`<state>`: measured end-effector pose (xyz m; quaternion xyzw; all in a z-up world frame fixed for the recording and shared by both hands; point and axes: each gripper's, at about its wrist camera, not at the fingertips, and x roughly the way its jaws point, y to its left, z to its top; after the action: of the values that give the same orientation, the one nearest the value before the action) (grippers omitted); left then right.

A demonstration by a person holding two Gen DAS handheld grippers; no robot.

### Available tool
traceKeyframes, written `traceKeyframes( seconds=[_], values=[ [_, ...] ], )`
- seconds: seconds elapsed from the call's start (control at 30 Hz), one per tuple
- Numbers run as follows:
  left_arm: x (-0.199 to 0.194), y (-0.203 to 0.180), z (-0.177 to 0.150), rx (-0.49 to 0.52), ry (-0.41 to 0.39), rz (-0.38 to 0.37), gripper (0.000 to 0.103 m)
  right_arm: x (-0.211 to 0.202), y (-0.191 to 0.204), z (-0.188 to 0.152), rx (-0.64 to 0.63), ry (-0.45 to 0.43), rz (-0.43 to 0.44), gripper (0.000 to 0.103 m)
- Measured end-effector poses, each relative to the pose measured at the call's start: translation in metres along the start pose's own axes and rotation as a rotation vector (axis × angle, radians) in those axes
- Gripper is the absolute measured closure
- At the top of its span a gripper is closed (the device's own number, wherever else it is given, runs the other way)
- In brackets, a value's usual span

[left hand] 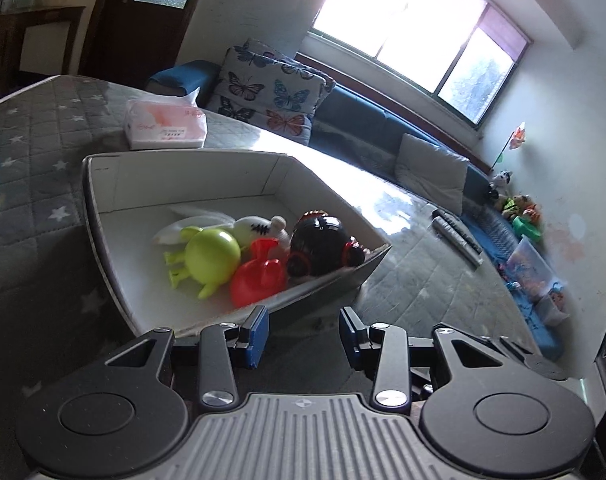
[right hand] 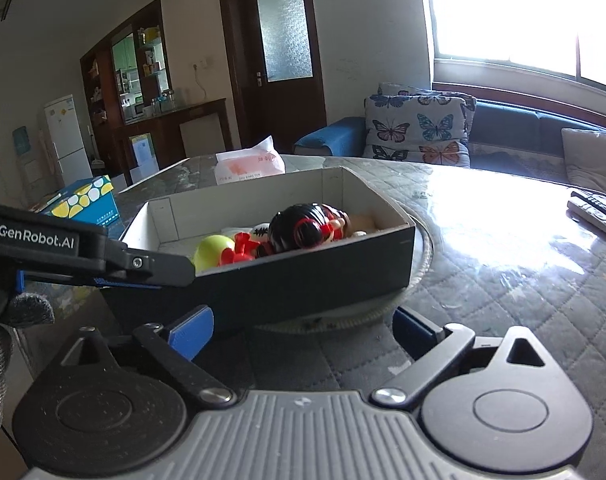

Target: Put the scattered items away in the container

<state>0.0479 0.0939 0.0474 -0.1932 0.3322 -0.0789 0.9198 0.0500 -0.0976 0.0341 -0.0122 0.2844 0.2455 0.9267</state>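
A: Worktop (right hand: 503, 280) first — quilted cover under glossy film, nothing loose near the box.
B: Remotes (left hand: 457, 236) at the far edge, tissue pack (left hand: 165, 124) behind the box; probably not part of the scatter.

A: Box (right hand: 303, 280) next. Sits on a round mat, open top up, dark outer wall toward both cameras.
B: Shallow and wide, so easy to drop things in from above.

A: Toys inside?
B: Bunched at the near corner: black-and-red toy (left hand: 323, 244), green toy (left hand: 211, 254), red toy (left hand: 259, 276), white plush (left hand: 231, 224) underneath. Touching one another, all below the rim. Looks close to finished, judging by the bare cover around.

A: Left hand-held gripper (left hand: 303, 334)?
B: Jaws parted, nothing between the blue pads, hovering just off the near wall of the box.

A: Right hand-held gripper (right hand: 303, 330)?
B: Spread wide, empty, low before the box front. Likely spread for release, with nothing left to carry.

A: Grey-gloved hand (right hand: 7, 328) at the left edge of the right view?
B: Gripping the left tool, whose arm reaches across toward the box corner.
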Motion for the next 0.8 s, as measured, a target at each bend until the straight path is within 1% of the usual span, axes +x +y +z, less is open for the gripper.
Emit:
traceKeyframes(
  seconds=[0.03, 0.1, 0.33, 0.43, 0.57, 0.8],
  values=[
    [-0.001, -0.001, -0.002, 0.006, -0.002, 0.008, 0.062, -0.002, 0.0, -0.002, -0.001, 0.002, -0.003, 0.004],
    [-0.004, -0.003, -0.007, 0.018, -0.005, 0.023, 0.062, -0.006, 0.001, -0.006, 0.0, -0.001, -0.009, 0.0],
    [-0.01, -0.011, -0.02, 0.044, -0.004, 0.066, 0.062, -0.014, 0.002, -0.015, 0.01, 0.01, -0.014, 0.0],
    [-0.013, -0.011, -0.025, 0.046, -0.007, 0.102, 0.062, -0.018, 0.003, -0.018, 0.011, 0.012, -0.013, 0.0],
    [-0.014, -0.015, -0.032, 0.058, -0.008, 0.188, 0.062, -0.02, 0.007, -0.022, 0.023, 0.02, -0.013, 0.0],
    [-0.019, -0.016, -0.044, 0.062, -0.016, 0.238, 0.062, -0.024, 0.011, -0.028, 0.029, 0.025, -0.002, 0.0]
  ],
)
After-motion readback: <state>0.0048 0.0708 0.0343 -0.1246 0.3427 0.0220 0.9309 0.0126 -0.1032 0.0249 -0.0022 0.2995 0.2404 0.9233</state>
